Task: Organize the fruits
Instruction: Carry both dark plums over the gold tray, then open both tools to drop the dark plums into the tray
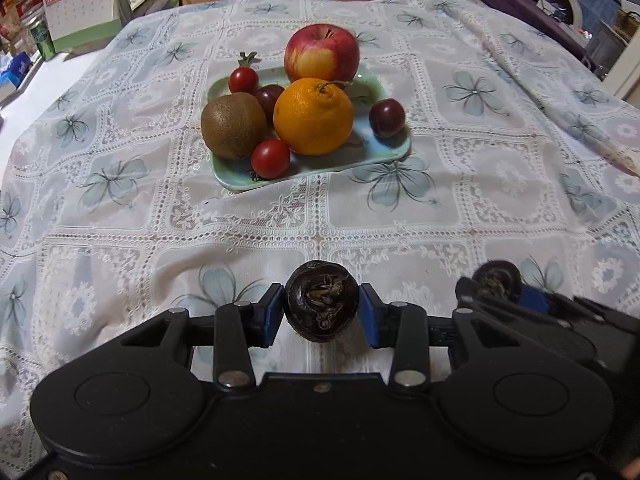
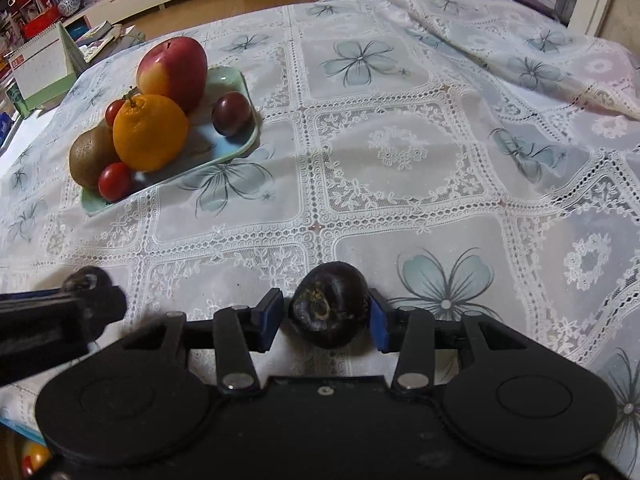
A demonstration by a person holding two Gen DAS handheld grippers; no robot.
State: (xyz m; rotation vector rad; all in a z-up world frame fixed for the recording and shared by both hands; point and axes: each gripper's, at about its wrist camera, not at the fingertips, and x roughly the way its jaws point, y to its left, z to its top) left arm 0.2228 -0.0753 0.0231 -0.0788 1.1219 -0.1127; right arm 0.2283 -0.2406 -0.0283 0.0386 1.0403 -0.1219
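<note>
The green plate (image 1: pixel 384 148), piled with the apple (image 1: pixel 322 54) and orange (image 1: pixel 313 116), sits dead ahead in the upper centre of my left view, but upper left in my right view. My left gripper (image 1: pixel 322 310) clamps one dark water chestnut (image 1: pixel 322 304) and is nearer; my right gripper (image 2: pixel 325 314) pinches another (image 2: pixel 330 308).

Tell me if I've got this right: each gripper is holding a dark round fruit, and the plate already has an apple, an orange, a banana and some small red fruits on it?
Nearly. The plate holds no banana; the brown fruit beside the orange is a kiwi, as the left wrist view shows. The rest holds: the apple and small red fruits are there, and the left gripper and right gripper each hold a dark round fruit.
</note>
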